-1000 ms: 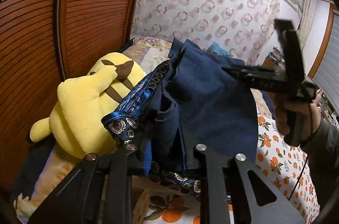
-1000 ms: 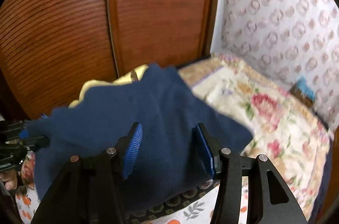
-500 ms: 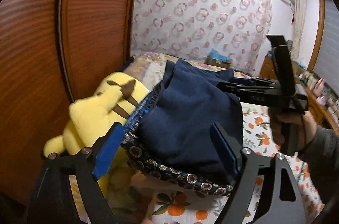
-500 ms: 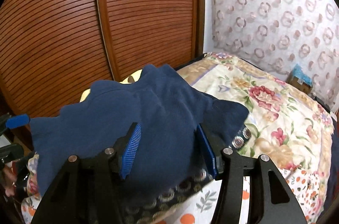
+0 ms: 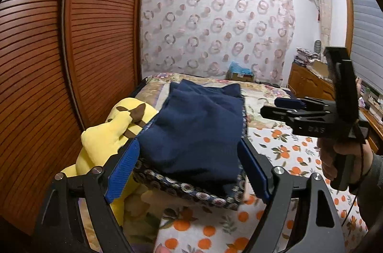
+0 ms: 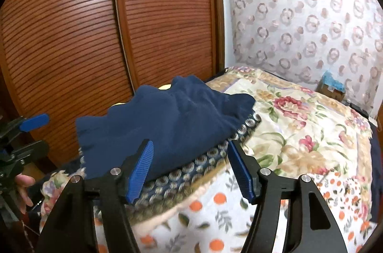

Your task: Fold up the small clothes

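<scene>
At the far left of your left wrist view stands the wardrobe [image 5: 71,49], its ribbed brown doors running up beside the bed [image 5: 287,150]. Next to it lies the yellow plush [image 5: 107,135], touching the left edge of the navy garment [image 5: 198,128]. The garment rests folded on the bed, on top of a cloth [image 5: 182,188] with a round-motif border that shows along its near edge. Your left gripper [image 5: 189,171] is spread wide, its blue pads on either side of the garment's near end and gripping nothing. Further right your right hand [image 5: 335,157] holds the right gripper [image 5: 287,106] above the orange-print sheet [image 5: 282,152], clear of the garment. In your right wrist view, the left gripper [image 6: 33,121] shows at the left edge before the wardrobe [image 6: 95,37]; the garment [image 6: 162,126] sits mid-frame on the cloth [image 6: 191,169], and the right gripper [image 6: 191,169] is also wide, empty, framing the garment's near edge; whether its pads touch the fabric you cannot tell. To the right spreads the floral quilt [image 6: 299,123]
</scene>
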A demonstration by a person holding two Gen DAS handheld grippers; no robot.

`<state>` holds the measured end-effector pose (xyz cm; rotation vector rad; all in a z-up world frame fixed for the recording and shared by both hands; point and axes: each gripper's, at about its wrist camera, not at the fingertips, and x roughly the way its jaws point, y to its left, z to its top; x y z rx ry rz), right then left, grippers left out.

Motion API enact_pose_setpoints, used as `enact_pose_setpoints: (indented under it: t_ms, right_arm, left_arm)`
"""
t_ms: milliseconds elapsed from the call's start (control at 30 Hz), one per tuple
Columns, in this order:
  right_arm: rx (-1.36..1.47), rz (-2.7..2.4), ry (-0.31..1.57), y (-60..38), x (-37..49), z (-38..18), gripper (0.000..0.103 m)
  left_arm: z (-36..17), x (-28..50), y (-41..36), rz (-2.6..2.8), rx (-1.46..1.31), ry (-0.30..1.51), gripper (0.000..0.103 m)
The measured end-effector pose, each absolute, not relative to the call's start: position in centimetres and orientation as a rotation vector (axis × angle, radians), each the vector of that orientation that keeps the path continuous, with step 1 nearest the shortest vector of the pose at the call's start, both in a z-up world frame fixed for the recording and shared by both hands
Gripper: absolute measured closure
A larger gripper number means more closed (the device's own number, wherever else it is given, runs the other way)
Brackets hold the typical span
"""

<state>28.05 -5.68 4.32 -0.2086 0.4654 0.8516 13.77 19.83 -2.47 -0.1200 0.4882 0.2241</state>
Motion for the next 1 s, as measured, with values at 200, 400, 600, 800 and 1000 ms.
enact_pose_setpoints:
  t_ms: [200,400,600,800,1000]
  right_arm:
    - [-0.192,0.803,0.428,-9.5,23.0,4.2,0.032]
    - [-0.165,0.730,0.396,-13.3,17.3,4.0,0.026]
    - [-0.125,0.641,0.383,-17.4,12.0,3.3,0.019]
    - [-0.065,0.528,0.377,-21.2,7.4,3.6,0.018]
    - [-0.033,0.380,0.333,-24.1,3.6,5.4,0.017]
  left_arm:
    - [-2.4,12.8,17.0,0.176,-0.092,0.492,0.019]
    - [-2.7,12.0,13.3,0.106,-0.053,0.487,0.019]
    - [-2.9,11.4,9.4,0.057,-0.015,0.496,0.019]
    - [-2.3,10.3,6.0,-0.001,-0.012,0.475,0.019]
    - [-0.6,9.6,3.4,-0.043,-0.006,0.437,0.019]
